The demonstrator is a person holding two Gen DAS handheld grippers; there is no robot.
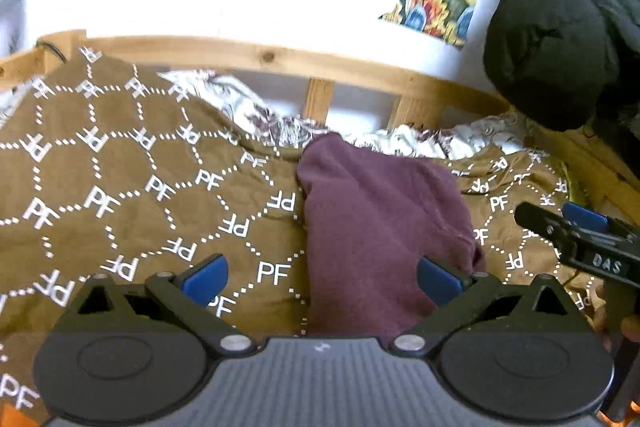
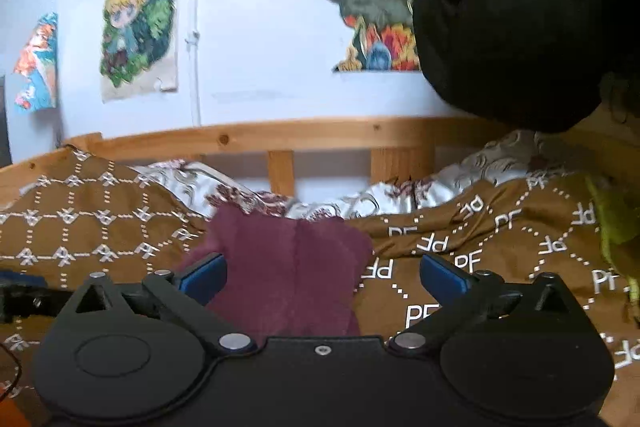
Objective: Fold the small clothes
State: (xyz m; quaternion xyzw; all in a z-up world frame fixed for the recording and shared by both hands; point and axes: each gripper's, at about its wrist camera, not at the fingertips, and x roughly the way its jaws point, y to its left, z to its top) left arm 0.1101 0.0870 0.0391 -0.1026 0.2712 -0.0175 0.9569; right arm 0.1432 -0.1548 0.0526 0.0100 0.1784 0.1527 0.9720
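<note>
A brown blanket (image 1: 120, 155) (printed "PF") covers the wooden bed frame (image 2: 256, 135), black jacket (image 1: 560, 27) hanging nearby.

1. The left wrist view looks forward and steeply down, close over the brown blanket (image 1: 120, 167).
2. The right wrist view sits lower and faces the wall (image 2: 260, 27).
3. Both share the maroon garment (image 1: 380, 227) and the wooden bed rail (image 2: 280, 135).
</note>
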